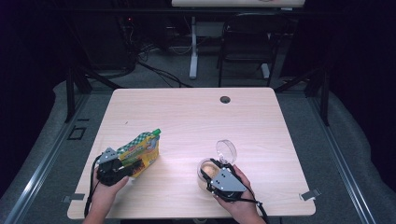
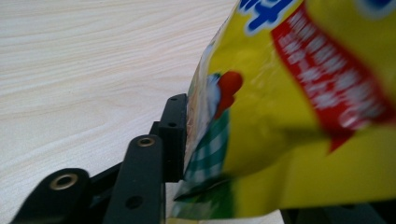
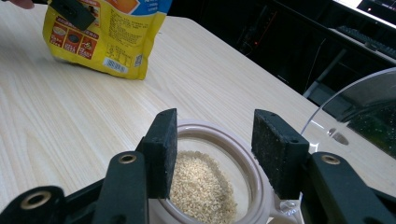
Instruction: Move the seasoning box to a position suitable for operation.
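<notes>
A yellow snack pouch point(image 1: 140, 150) with a green chequered top stands tilted on the table's left side. My left gripper point(image 1: 132, 166) has the pouch's lower end between its jaws. In the left gripper view one pad point(image 2: 173, 135) lies against the pouch point(image 2: 289, 116), which bulges loosely and is not pinched. A round jar point(image 1: 203, 169) of pale grains point(image 3: 201, 186) sits at the near right. My right gripper point(image 3: 215, 140) has a pad on each side of the jar's rim point(image 3: 210, 129). The jar's clear hinged lid point(image 1: 226, 151) stands open behind it.
The light wooden table point(image 1: 196, 116) has a cable hole point(image 1: 225, 99) near its far edge. Beyond it stand a dark chair point(image 1: 247, 42) and a desk leg point(image 1: 193, 46) on a grey floor. Metal clips point(image 1: 310, 194) sit at the near corners.
</notes>
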